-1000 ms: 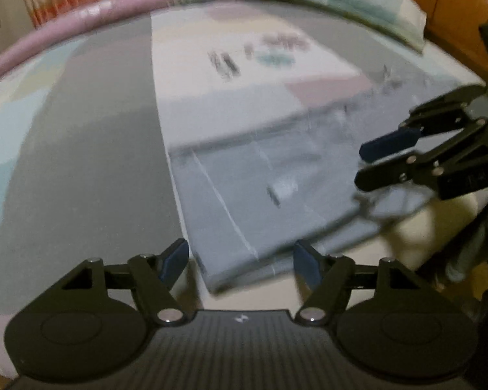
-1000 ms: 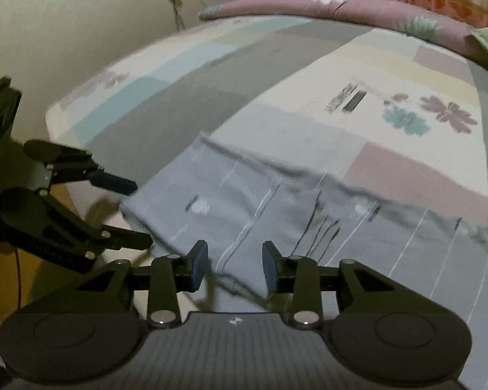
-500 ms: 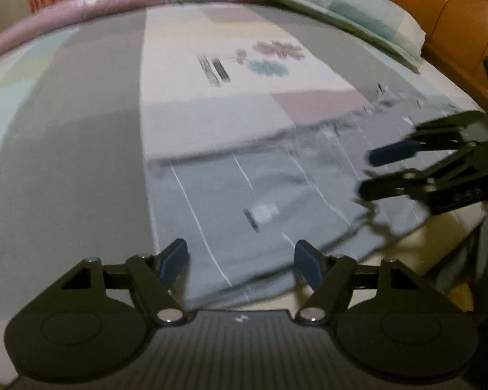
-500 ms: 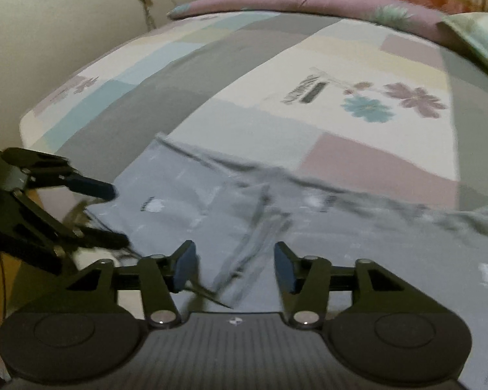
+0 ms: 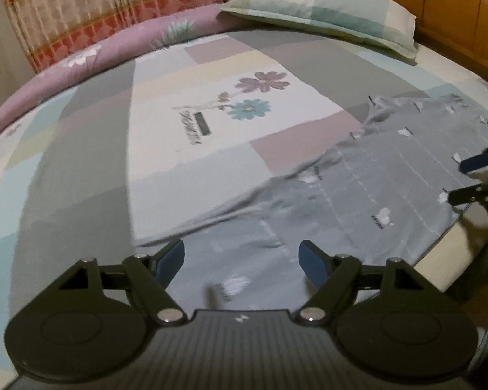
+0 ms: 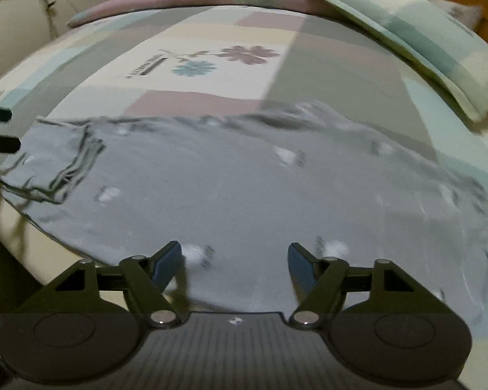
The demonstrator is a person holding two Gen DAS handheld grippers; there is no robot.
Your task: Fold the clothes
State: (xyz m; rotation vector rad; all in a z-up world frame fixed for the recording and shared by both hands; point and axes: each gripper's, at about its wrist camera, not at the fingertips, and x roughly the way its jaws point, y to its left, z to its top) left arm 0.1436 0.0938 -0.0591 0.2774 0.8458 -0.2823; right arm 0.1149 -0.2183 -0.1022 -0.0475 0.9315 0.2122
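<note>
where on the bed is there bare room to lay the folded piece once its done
The widest free patch is the bedsheet between the grey garment and the rolled purple blanket, around the flower print. The pillow takes the headboard end. The near edge is crowded: the garment spreads across it, with the left gripper and right gripper open above it.

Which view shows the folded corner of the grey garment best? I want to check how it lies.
The right wrist view: the grey garment's folded corner lies there with its layered edges visible, near the bed's edge. In the left wrist view that end of the garment sits low behind the left gripper, blurred, showing no fold.
</note>
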